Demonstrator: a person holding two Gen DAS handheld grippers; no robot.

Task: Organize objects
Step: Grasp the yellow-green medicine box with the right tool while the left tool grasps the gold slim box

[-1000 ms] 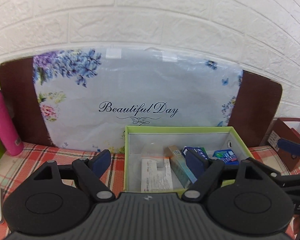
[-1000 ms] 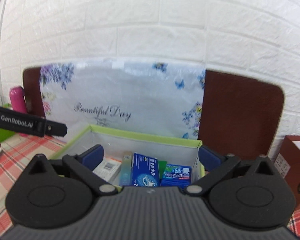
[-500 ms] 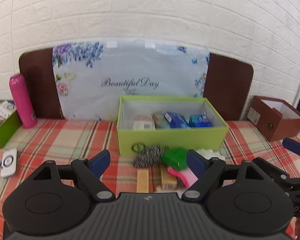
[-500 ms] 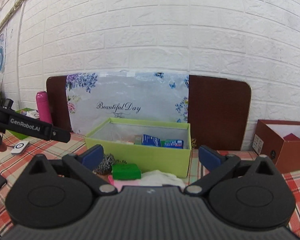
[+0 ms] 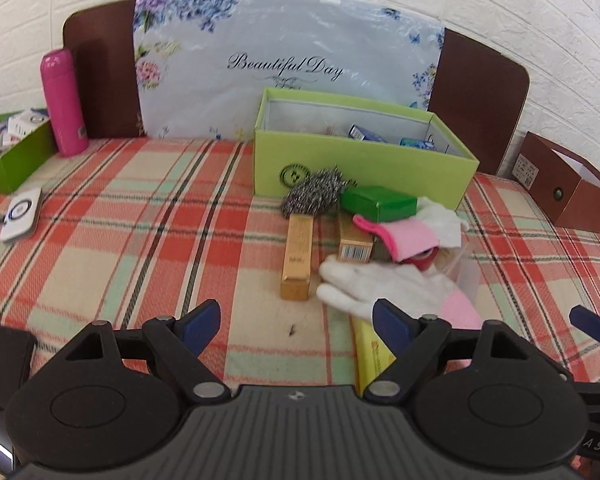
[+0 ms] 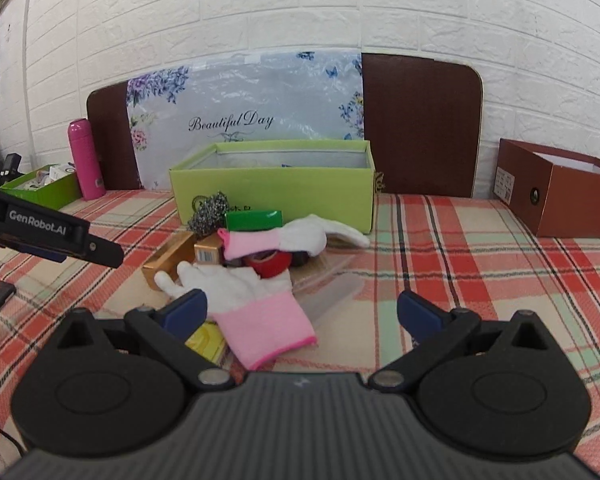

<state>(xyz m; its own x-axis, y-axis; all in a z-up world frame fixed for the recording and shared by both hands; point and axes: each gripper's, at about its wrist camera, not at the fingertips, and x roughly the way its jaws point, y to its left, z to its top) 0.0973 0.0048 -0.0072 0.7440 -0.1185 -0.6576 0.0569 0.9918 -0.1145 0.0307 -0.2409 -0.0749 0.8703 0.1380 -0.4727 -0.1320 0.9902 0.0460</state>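
A plaid cloth (image 5: 140,208) covers the table, with a brown box (image 6: 556,196) at the right, a pink flask (image 5: 62,100) and a green tray (image 5: 8,156) at the left, and a white device (image 5: 20,214) nearer. Against the brick wall leans a floral board (image 5: 284,68) reading "Beautiful Day".

The green box (image 5: 360,164) stands mid-table, small packets inside. Just in front lies the clutter: a steel scourer (image 5: 312,196), a green carton (image 5: 380,200), 2 gold boxes (image 5: 298,256), red tape (image 6: 270,262), a yellow packet (image 5: 370,352) and 2 white gloves with pink cuffs (image 6: 256,300), the nearer glove lying over the packet.

The left gripper (image 5: 298,322) and right gripper (image 6: 302,312) both stand released, nothing between the jaws. The left one's side reads "GenRobot.AI".
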